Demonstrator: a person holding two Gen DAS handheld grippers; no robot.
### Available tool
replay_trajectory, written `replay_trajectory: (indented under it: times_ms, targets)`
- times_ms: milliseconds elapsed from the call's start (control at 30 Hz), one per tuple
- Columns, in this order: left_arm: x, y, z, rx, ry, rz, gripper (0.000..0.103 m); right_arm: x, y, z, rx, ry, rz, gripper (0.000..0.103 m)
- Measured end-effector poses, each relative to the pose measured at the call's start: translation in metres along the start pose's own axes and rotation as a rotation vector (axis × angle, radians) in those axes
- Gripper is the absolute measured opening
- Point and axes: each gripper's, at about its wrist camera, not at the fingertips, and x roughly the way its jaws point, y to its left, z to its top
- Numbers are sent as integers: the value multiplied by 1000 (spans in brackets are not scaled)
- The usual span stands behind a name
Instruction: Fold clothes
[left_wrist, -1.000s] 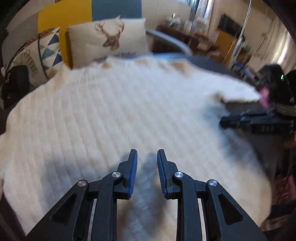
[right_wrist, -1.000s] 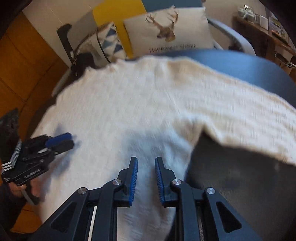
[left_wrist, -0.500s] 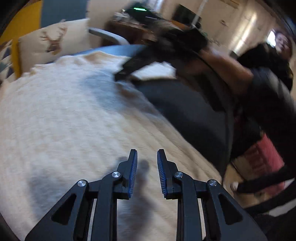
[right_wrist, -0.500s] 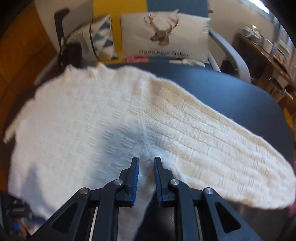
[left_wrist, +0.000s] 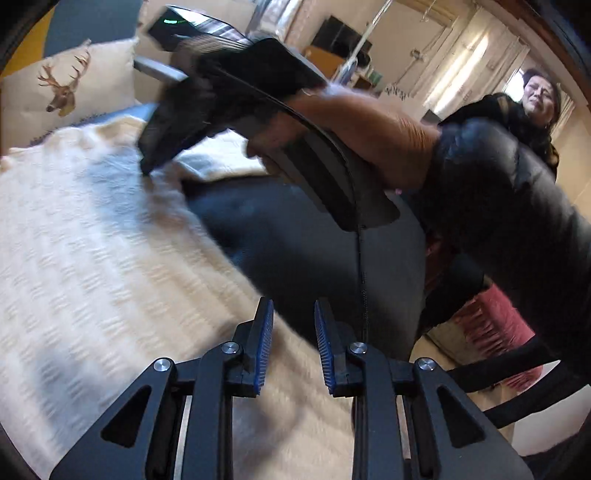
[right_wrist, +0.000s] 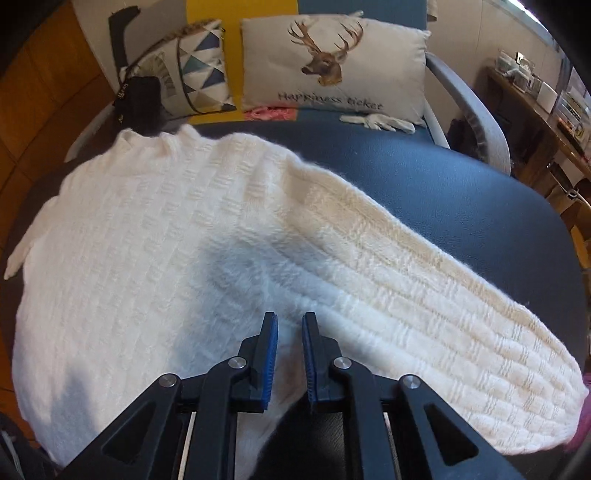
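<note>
Hovering over the white sweater (right_wrist: 155, 236) on the dark tabletop (right_wrist: 461, 192), your left tool (left_wrist: 293, 347) and right tool (right_wrist: 289, 350) are both spread, pinching nothing.

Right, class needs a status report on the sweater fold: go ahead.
Left hand-held gripper open, empty, over the sweater's edge. Right hand-held gripper open above white knit sweater, which lies flat, sleeve spread out. Nothing on the sweater.

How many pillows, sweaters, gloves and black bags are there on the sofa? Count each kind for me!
Pillows: 2, the deer pillow and the triangle-pattern pillow
White sweaters: 1
White gloves: 1 that I can make out
Black bags: 1
Total: 5
</note>
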Motion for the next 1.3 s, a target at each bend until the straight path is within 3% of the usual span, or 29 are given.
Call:
replay_trajectory:
  times_ms: [167,367,433,600,733,767,867,967,1133,1300]
  targets:
    - [16,-5,-2,24,-2,-23,25,3,-14,-2,-6,-23,7,6]
    - [-7,13,8,-48,-58,-71,25,-6,-14,5,18,-19,35,9]
    - [-25,19,13,-71,-103,-66,25,-15,-20,12,56,-58,79,9]
    - [-47,72,24,-169,-167,51,25,-11,-24,45,110,-94,121,11]
    - [-43,112,24,-251,-133,177,25,16,-29,64,141,-57,126,11]
    - [-41,117,24,-264,-128,183,25,25,-33,67,156,-44,111,5]
    - [-40,124,23,-280,-146,161,25,27,-48,71,227,-78,119,0]
    - [-48,130,27,-294,-176,152,25,20,-49,71,244,-87,136,6]
    - [-69,167,55,-306,-232,237,26,-2,-11,83,147,-158,221,8]
    - [-89,204,82,-317,-289,322,26,21,22,108,100,-158,195,9]
